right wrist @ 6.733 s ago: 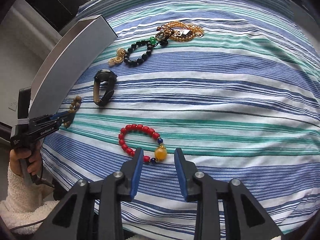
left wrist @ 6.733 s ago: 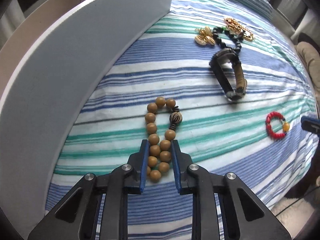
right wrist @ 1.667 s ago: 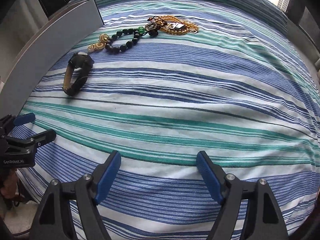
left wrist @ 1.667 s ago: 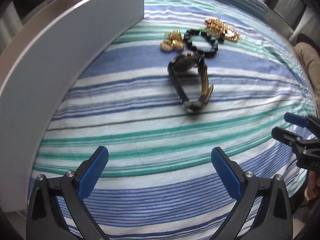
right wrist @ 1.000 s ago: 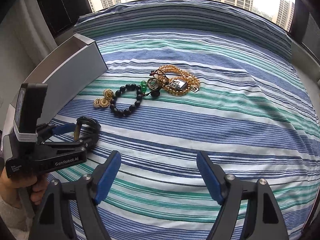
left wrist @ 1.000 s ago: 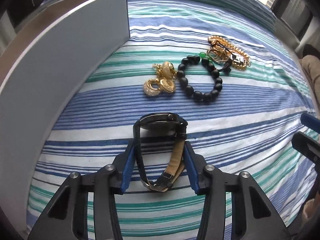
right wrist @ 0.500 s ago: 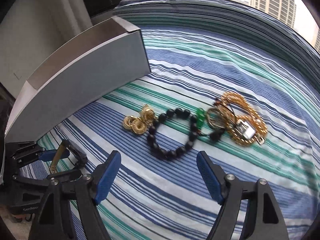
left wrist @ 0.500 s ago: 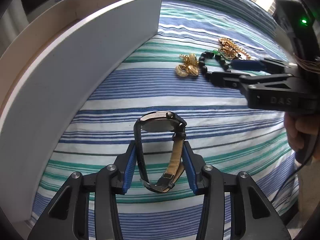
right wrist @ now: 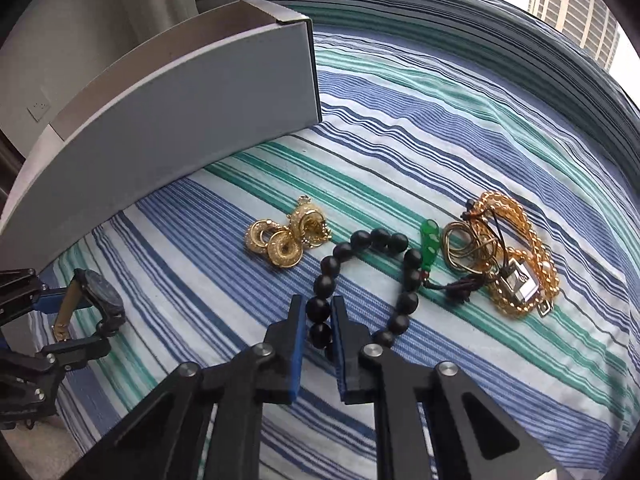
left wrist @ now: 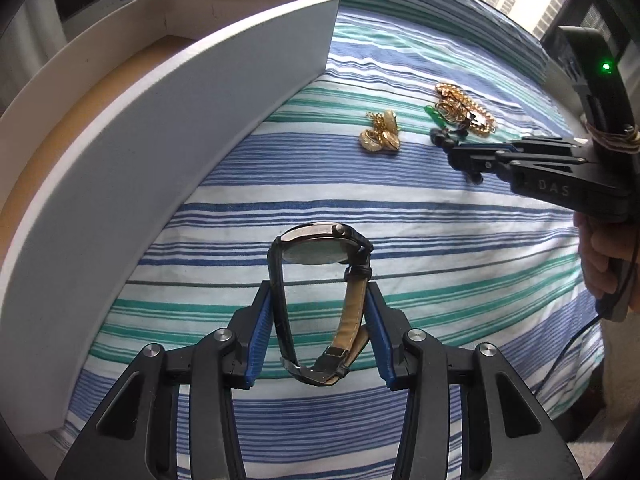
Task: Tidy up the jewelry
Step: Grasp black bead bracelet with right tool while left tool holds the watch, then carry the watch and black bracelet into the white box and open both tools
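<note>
Blue-padded left gripper (left wrist: pixel 320 320) is closed onto the watch (left wrist: pixel 320 304), one pad against each side of the strap loop. Loop's long axis runs straight out along the fingers, dial at the far end, clasp nearest the camera; watch looks lifted off the striped bedspread (left wrist: pixel 400 208).

Box (left wrist: pixel 168 128) sits to this gripper's left and ahead, open top facing up, near wall between the watch and the inside. My read: next move is up and left over that wall, then release. Left hand is clearly the nearer one.

Right gripper (right wrist: pixel 316 320) is pinched nearly closed on the black bead bracelet (right wrist: pixel 360 276), gripping its near-left beads; rest of the loop trails ahead and right on the fabric. Gold earrings (right wrist: pixel 286 236) ahead-left, gold chain pile (right wrist: pixel 508 264) further right. Box is farther ahead-left of this one.
</note>
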`<state>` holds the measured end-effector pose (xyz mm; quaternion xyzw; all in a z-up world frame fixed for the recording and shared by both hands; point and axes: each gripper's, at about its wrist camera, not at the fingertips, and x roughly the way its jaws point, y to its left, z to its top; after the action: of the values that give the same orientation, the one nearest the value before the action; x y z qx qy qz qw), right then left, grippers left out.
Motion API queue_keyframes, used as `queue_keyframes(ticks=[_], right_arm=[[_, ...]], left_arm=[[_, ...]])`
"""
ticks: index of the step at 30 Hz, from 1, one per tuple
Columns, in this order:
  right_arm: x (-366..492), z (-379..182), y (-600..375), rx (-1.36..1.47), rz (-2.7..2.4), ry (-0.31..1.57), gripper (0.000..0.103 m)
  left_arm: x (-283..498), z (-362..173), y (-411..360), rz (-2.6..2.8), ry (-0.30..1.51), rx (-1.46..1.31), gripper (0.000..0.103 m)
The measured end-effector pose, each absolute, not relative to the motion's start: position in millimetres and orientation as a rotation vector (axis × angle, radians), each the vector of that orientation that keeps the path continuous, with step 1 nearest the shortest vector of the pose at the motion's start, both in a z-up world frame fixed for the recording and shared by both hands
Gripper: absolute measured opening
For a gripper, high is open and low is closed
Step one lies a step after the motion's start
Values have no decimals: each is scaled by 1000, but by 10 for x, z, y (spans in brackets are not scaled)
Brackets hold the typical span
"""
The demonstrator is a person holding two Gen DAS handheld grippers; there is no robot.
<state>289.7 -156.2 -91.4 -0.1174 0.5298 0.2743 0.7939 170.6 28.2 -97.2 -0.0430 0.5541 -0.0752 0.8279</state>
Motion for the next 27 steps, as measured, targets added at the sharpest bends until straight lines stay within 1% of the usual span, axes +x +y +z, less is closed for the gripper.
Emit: queue_keyframes(ticks=[4,8,14,18,22,27], right_arm=[[2736,-579,-1676,-184,617,1130,13],[2645,-183,-1638,-150,668,1098,13],[2605,464,-1301,-92,765,987,13],[2743,782,-898,-98,815,901,13],[3011,882,-450,-113,834,882,13],[3396,742,211,-158,818,903,13]], left_arm=[[1675,-750,336,-191,1163,-103,45],[1643,-421,488,-215,1137,-110,45],[1687,152,1024,-173,1076,-138,45],[1863,408,1440,-51,1014,-123,45],[2168,398,1847,48,1010,-158,45],[2526,105,2338,172,1050,-221,45]])
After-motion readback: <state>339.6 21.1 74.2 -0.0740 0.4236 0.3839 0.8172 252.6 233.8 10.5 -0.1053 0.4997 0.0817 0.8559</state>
